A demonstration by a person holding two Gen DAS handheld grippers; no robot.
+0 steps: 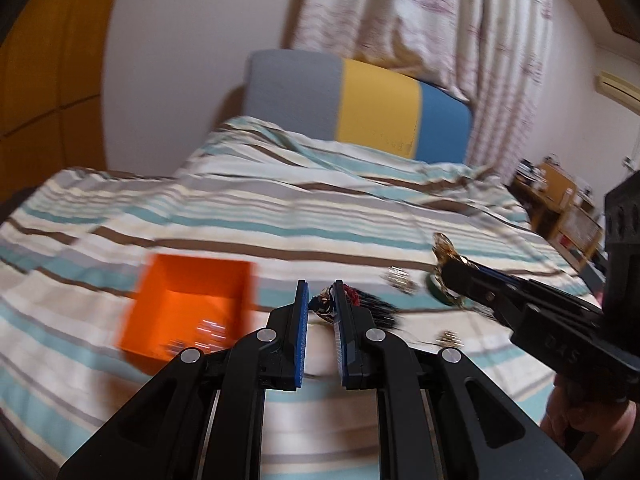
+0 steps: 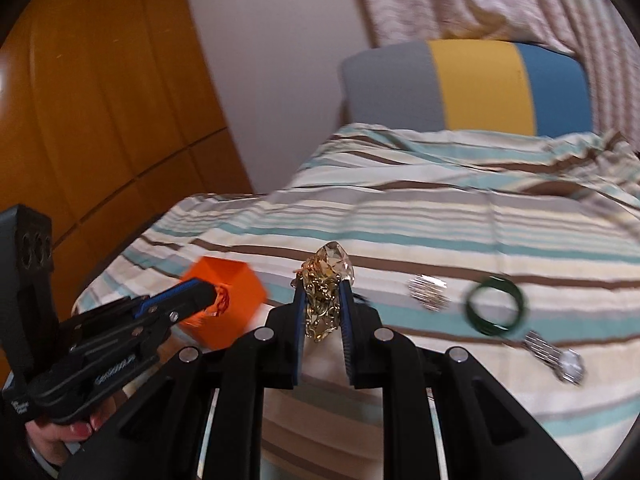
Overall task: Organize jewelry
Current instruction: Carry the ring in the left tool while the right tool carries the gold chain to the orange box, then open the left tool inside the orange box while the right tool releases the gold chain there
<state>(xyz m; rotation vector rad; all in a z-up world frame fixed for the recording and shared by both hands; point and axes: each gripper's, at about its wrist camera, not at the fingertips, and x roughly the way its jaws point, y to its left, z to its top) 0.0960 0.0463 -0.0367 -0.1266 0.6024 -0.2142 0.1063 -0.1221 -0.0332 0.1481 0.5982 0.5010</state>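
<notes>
An open orange box [image 1: 188,308] sits on the striped bedspread [image 1: 280,200], with small silver pieces inside it. My left gripper [image 1: 322,304] is shut on a red and black tassel ornament [image 1: 352,300], just right of the box. My right gripper [image 2: 323,300] is shut on a gold chain with a large amber crystal [image 2: 330,276]. The right wrist view shows the left gripper [image 2: 208,294] in front of the orange box [image 2: 228,300]. On the bed lie a silver piece [image 2: 428,290], a green bangle [image 2: 496,310] and a silver watch [image 2: 558,358].
A grey, yellow and blue headboard [image 1: 360,108] stands at the far end of the bed, with curtains [image 1: 420,20] behind it. Orange wooden doors [image 2: 100,120] are on the left. A wooden shelf unit [image 1: 560,204] stands right of the bed. A hand [image 2: 72,436] holds the left gripper's handle.
</notes>
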